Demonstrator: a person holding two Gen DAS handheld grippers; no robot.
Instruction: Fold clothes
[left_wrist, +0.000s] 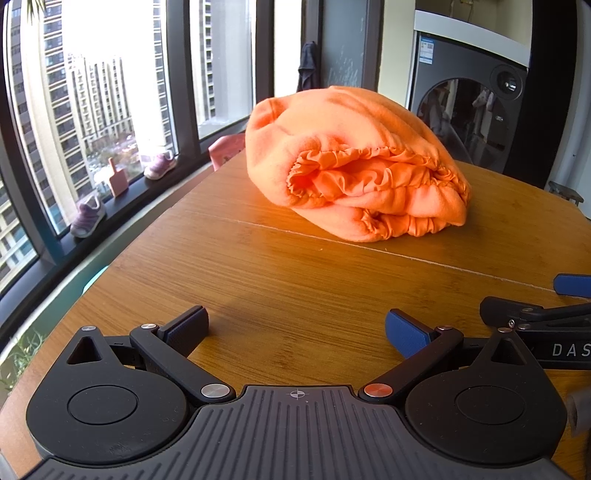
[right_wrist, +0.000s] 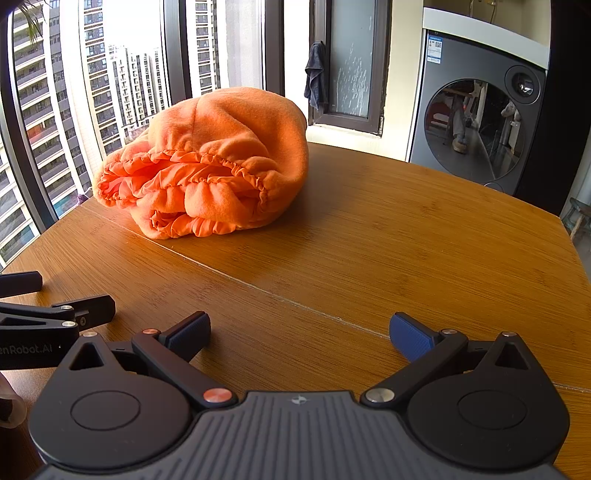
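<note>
An orange fleece garment (left_wrist: 351, 162) with a gathered ruffled hem lies in a rounded, folded bundle on the wooden table (left_wrist: 295, 280), at its far side. It also shows in the right wrist view (right_wrist: 210, 166). My left gripper (left_wrist: 297, 328) is open and empty, low over the near part of the table, well short of the garment. My right gripper (right_wrist: 300, 332) is open and empty too, beside the left one. The right gripper's fingers (left_wrist: 524, 314) show at the right edge of the left wrist view; the left gripper's fingers (right_wrist: 85, 310) show at the left edge of the right wrist view.
A seam (right_wrist: 258, 284) runs across the table top. Tall windows stand behind and to the left, with small shoes (left_wrist: 88, 216) on the sill. A washing machine (right_wrist: 476, 125) stands at the back right. A pink chair back (left_wrist: 227, 149) stands beyond the table's far edge.
</note>
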